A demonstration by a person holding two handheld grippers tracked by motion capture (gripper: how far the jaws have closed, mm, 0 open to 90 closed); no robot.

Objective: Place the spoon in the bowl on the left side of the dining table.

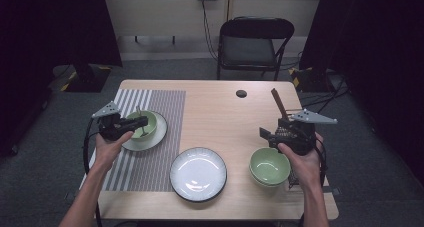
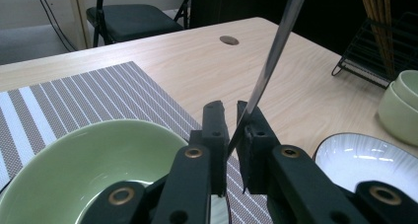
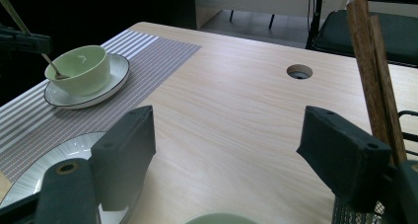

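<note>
My left gripper reaches over a green bowl that sits on a white plate on the striped placemat. A metal spoon stands tilted in the bowl. Its thin handle passes between my left gripper's jaws and leans on one pad, with a narrow gap beside it. In the right gripper view the spoon rests its tip inside the bowl. My right gripper hovers at the table's right side, jaws wide apart with nothing between them.
An empty white plate lies at the front middle. Stacked green bowls sit under my right hand. Wooden chopsticks stand in a black wire holder at the right. A cable hole and a folding chair lie beyond.
</note>
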